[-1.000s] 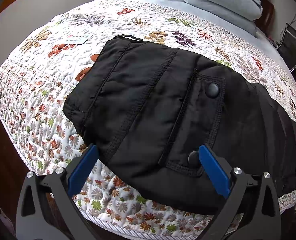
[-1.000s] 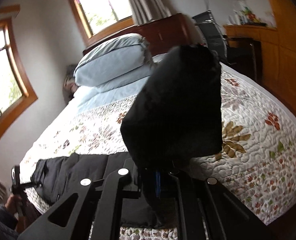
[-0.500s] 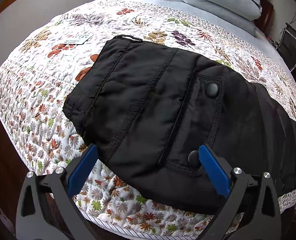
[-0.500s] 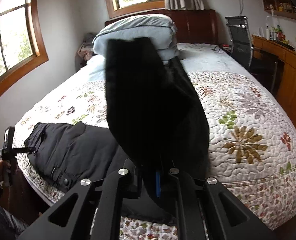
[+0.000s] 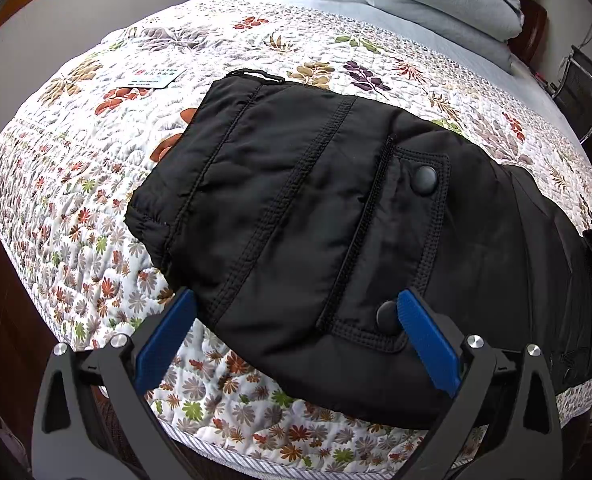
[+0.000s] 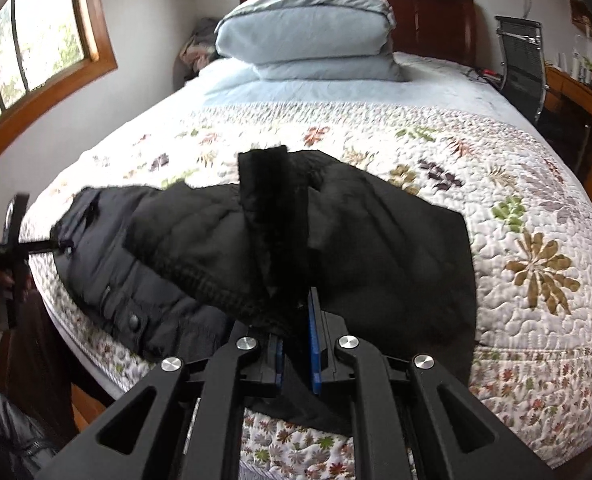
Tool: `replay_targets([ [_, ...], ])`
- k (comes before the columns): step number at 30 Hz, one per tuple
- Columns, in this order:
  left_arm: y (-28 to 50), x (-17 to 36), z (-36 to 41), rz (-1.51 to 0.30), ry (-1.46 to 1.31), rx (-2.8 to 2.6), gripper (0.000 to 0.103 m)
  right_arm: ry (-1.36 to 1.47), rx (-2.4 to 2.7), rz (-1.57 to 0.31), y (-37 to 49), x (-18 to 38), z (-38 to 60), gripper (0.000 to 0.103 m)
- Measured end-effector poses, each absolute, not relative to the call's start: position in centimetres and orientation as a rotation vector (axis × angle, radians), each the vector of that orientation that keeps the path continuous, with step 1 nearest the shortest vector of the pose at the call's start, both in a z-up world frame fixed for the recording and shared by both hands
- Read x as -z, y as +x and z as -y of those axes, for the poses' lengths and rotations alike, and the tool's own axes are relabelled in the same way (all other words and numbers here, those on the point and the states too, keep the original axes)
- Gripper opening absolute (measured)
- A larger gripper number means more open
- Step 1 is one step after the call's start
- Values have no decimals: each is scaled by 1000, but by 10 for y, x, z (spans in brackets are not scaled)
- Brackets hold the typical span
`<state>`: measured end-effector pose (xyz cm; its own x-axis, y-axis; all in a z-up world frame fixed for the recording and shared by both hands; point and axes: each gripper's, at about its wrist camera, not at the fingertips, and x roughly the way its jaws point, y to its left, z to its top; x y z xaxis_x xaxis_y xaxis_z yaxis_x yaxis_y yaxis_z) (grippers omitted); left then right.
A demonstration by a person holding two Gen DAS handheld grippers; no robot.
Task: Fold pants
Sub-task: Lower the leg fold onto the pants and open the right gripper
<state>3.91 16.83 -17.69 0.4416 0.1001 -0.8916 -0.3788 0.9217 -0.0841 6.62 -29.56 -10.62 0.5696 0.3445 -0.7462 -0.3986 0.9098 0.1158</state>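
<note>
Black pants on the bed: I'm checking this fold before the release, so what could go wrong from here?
1. The right hand-held gripper pinches the black pants by a bunched strip; the fold may land crooked.
2. The left hand-held gripper stands open around the waist end, so it could slide.

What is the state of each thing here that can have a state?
Black padded pants: lying on the quilt, leg end lifted and partly folded over.
Pocket snap buttons: fastened.
Left gripper: open, over the waist.
Right gripper: shut on the leg end.
</note>
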Motion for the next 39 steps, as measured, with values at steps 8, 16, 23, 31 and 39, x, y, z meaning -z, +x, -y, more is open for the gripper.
replay_targets([
  [8, 39, 177, -168, -1076, -295, -303, 100, -124, -451, -912, 60, 129, 284, 10],
  [16, 39, 177, -168, -1076, -299, -306, 100, -212, -449, -942, 52, 151, 270, 11],
  [23, 39, 178, -169, -1079, -309, -309, 100, -225, -436, -946, 49, 158, 264, 12],
  [31, 39, 178, -168, -1079, -315, -313, 100, -314, -427, -939, 46, 168, 250, 23],
  [39, 39, 177, -168, -1082, -320, -312, 100, -289, -447, -955, 40, 161, 251, 40],
])
